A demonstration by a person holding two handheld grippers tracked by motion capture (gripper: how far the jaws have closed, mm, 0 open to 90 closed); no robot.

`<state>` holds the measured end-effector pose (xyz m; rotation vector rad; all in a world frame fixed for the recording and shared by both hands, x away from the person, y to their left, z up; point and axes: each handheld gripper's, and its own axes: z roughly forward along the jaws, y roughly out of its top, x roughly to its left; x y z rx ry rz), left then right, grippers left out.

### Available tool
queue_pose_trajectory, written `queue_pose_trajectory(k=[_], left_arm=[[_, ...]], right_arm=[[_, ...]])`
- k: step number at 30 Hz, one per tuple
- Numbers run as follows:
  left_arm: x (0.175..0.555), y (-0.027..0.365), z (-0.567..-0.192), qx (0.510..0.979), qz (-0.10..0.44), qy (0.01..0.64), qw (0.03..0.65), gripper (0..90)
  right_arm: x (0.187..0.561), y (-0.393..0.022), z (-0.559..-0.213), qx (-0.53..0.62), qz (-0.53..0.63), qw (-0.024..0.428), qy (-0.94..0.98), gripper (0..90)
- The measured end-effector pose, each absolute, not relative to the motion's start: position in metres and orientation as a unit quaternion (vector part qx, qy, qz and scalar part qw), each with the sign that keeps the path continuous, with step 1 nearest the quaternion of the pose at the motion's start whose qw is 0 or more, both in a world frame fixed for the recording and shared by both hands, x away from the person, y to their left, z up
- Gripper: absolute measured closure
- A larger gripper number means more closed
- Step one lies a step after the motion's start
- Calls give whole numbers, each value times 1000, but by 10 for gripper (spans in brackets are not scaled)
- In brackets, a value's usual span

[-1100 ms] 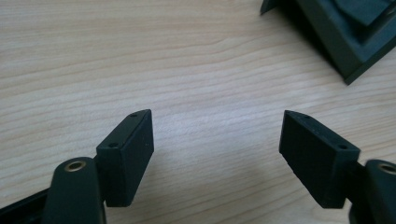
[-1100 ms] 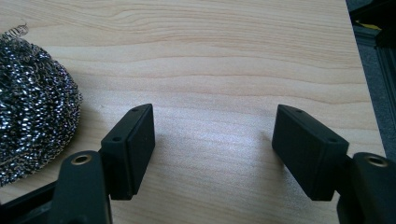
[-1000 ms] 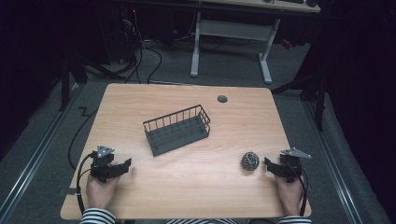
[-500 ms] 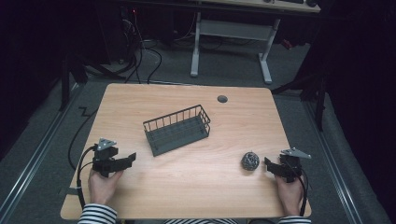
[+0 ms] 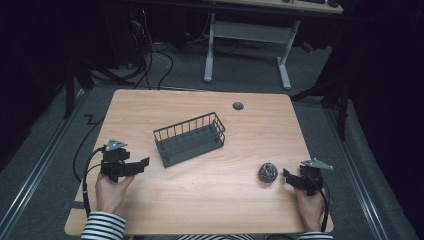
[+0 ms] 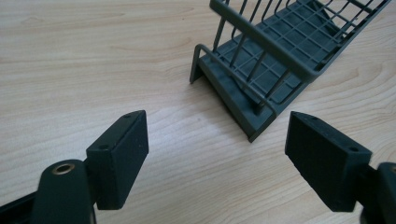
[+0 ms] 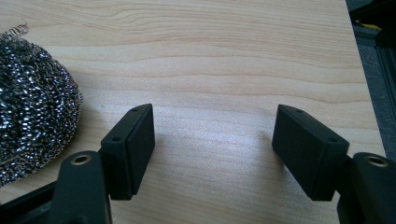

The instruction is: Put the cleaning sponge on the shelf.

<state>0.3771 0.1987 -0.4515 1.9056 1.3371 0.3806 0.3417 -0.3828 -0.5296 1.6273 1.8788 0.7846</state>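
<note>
A dark wire basket [image 5: 190, 139] stands slightly askew near the middle of the wooden table [image 5: 200, 200]. My left gripper [image 5: 141, 165] is held just left of it, lifted off the table and pointing at the basket's near corner [image 6: 254, 112]. Its jaws have just been opening; in the left gripper view the gripper [image 6: 217, 140] stands open with nothing between the pads. A steel wool ball [image 5: 268, 172] lies at the front right. My right gripper [image 5: 287, 176] is open just right of it, and the ball [image 7: 32, 102] lies outside its left jaw.
A round cable hole [image 5: 238, 106] sits near the table's far edge. Beyond the table stands a white desk frame [image 5: 247, 31] with cables on the dark floor. The table's right edge [image 7: 362, 84] runs close to my right gripper.
My left gripper has lifted off the table and moved a little toward the basket, its jaws wider apart. The right gripper and the steel wool ball have not moved.
</note>
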Motion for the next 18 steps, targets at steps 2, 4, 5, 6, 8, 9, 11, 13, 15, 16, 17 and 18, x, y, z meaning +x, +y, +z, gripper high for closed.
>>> queue_pose_trajectory(k=[2, 4, 5, 6, 8, 9, 11, 13, 15, 16, 17, 18], left_arm=[[379, 196, -448, 748, 148, 522, 382, 216], [381, 194, -444, 752, 146, 519, 380, 216], [382, 191, -441, 754, 146, 516, 380, 216], [383, 190, -438, 755, 143, 515, 380, 216], [384, 189, -437, 755, 143, 513, 381, 216], [385, 188, -434, 756, 143, 512, 382, 216], [388, 184, -428, 758, 143, 508, 384, 215], [389, 182, -426, 759, 142, 506, 385, 215], [392, 179, -421, 760, 143, 503, 387, 215], [394, 177, -420, 761, 142, 501, 386, 215], [395, 176, -419, 762, 142, 500, 385, 215], [397, 174, -417, 763, 143, 500, 384, 215]], right_arm=[[342, -383, -530, 602, 290, 264, 695, 301], [342, -383, -530, 602, 290, 264, 695, 301], [342, -383, -530, 602, 290, 264, 695, 300], [342, -383, -530, 602, 290, 264, 695, 300], [342, -383, -530, 603, 290, 264, 695, 300], [342, -383, -530, 603, 290, 264, 695, 300], [342, -383, -530, 602, 290, 264, 696, 299], [342, -383, -530, 602, 290, 264, 696, 300], [342, -383, -530, 602, 290, 264, 696, 299], [342, -383, -530, 602, 290, 264, 695, 299], [342, -383, -530, 602, 290, 264, 696, 299], [342, -383, -530, 602, 290, 264, 696, 299]])
